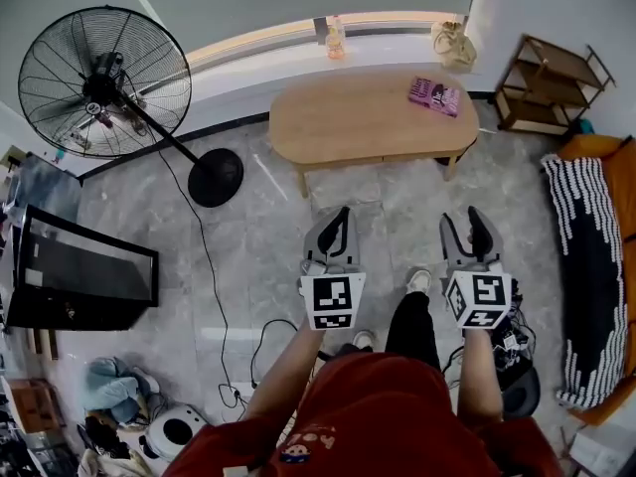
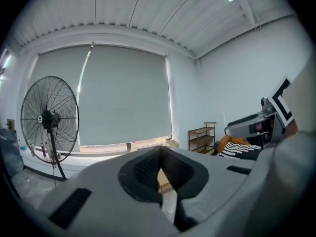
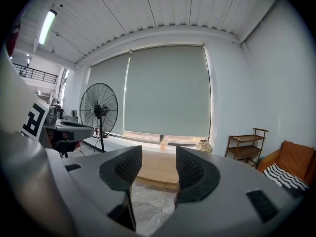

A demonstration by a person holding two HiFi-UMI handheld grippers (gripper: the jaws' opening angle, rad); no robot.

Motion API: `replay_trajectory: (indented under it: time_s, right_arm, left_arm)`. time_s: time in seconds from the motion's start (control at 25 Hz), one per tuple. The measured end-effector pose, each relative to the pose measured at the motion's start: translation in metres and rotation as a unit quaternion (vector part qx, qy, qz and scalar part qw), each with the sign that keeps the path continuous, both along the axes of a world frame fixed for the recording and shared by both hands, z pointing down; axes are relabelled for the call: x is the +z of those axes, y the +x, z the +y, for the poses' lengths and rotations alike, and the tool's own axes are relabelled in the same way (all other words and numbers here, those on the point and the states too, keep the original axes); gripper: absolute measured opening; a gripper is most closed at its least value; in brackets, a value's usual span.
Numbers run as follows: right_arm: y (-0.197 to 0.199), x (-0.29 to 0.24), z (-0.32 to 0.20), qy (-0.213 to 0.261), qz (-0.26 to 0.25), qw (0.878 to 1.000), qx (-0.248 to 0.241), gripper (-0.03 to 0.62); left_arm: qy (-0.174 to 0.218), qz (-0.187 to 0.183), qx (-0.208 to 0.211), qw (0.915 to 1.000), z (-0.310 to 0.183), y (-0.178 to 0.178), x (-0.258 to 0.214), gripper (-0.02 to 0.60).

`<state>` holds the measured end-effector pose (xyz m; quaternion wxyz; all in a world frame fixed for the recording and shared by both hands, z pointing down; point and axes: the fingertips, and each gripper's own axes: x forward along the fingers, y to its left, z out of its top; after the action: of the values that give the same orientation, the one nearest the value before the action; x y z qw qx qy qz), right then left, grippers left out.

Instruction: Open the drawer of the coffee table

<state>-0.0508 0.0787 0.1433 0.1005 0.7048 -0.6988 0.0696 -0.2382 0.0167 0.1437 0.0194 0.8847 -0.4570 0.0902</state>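
Item: surface (image 1: pixel 368 117) (low wooden coffee table), ahead of person, well apart from both tools; pink book (image 1: pixel 434 95) on top. Its drawer: nothing pulled out; front not told apart from near edge. L tool (image 1: pixel 338 222): jaws tip to tip, empty. R tool (image 1: pixel 465 225): jaws wide apart, empty. Progress: nil, prob. approach stage. Left to do: reach surface, grip drawer, pull.
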Motion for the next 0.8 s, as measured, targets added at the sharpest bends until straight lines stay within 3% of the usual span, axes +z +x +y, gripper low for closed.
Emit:
replay_trajectory:
  time_s: [0.32,0.8]
  right_arm:
    - [0.072,0.004,-0.043,0.005,-0.015,1.000,0.011,0.209]
    - [0.215,0.000,-0.124,-0.001,-0.032,0.999,0.017,0.207]
  left_arm:
    - [0.006,-0.009,0.005,0.9999,-0.044,0.069,-0.004,0.006]
    - [0.011,-0.023,0.019,0.9995,-0.127,0.219,-0.016,0.006]
